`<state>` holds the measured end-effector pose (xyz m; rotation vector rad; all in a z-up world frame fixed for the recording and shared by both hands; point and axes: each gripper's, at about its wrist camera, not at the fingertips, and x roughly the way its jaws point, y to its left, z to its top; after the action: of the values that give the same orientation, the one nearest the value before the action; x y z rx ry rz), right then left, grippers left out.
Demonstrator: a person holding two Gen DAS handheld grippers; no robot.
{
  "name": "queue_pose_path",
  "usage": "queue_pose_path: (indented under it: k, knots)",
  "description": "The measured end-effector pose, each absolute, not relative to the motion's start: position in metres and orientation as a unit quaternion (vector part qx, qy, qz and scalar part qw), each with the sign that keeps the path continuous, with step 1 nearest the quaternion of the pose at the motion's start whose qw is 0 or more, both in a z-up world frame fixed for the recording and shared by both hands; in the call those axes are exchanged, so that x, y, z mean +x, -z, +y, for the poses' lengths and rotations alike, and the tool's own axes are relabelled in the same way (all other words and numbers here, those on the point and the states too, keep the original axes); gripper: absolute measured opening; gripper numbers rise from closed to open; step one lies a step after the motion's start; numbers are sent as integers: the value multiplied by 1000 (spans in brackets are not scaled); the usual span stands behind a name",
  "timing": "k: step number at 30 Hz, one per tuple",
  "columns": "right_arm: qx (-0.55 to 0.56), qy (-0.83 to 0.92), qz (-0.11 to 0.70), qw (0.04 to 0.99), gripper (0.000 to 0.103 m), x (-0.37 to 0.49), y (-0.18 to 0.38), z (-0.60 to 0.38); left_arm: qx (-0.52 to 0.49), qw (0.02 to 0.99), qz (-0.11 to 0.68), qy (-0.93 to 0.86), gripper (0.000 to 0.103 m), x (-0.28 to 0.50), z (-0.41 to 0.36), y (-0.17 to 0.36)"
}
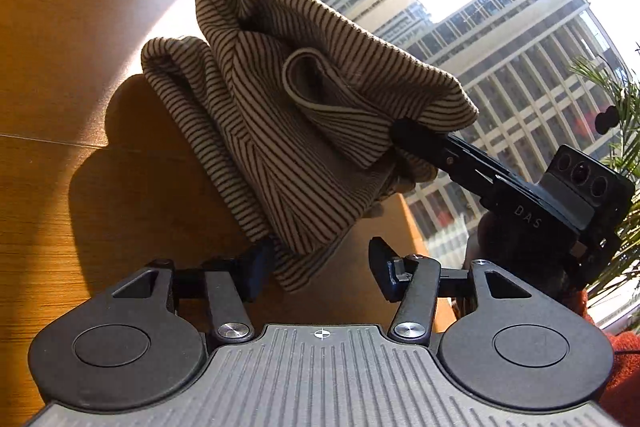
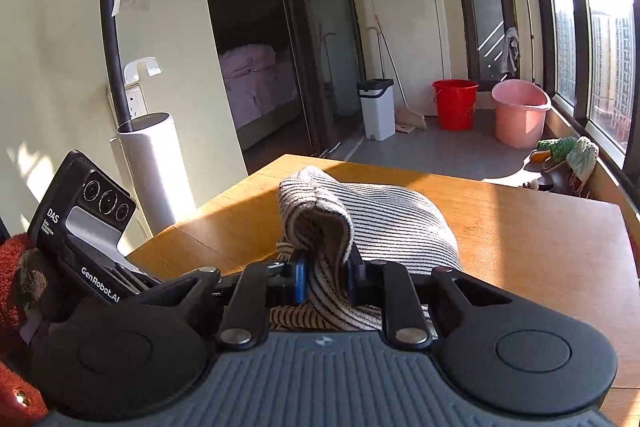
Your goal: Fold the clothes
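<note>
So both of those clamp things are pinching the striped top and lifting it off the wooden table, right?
Not quite: only the right gripper is pinching the striped top. The left wrist view shows the left gripper with its jaws apart; the hem merely hangs between them, unpinched. The rest holds: part of the top is lifted off the wooden table.

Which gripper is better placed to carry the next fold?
Right, probably. The right gripper is shut on a bunched edge of the striped garment and holds it lifted off the table. The left gripper is open, with only a hanging edge between its pads.
</note>
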<state>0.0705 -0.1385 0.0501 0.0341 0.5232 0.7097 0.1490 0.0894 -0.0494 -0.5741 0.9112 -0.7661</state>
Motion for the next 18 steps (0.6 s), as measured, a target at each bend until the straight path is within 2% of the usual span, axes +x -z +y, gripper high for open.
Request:
queue_pose_path:
  k: [4, 7, 8, 11, 12, 14, 16, 18]
  knots:
    - [48, -391, 273, 878, 17, 62, -54, -137, -262, 788, 425, 360, 53, 155, 82, 52]
    - [31, -396, 316, 862, 18, 59, -34, -124, -265, 788, 423, 361, 53, 158, 81, 55]
    - [24, -390, 332, 859, 18, 63, -24, -121, -265, 789, 423, 359, 50, 157, 82, 56]
    - [37, -384, 339, 858, 19, 68, -12, -125, -261, 793, 424, 352, 52, 153, 91, 54]
    - [24, -381, 334, 862, 19, 65, -13, -124, -257, 796, 423, 347, 60, 150, 94, 52]
    - [-4, -374, 324, 869, 18, 61, -15, -122, -245, 811, 413, 334, 64, 143, 107, 45]
    - [-99, -364, 287, 881, 19, 42, -15, -103, -248, 824, 395, 321, 64, 142, 126, 35]
    - [-186, -356, 250, 881, 26, 21, -10, -82, -265, 837, 364, 311, 65, 135, 140, 18]
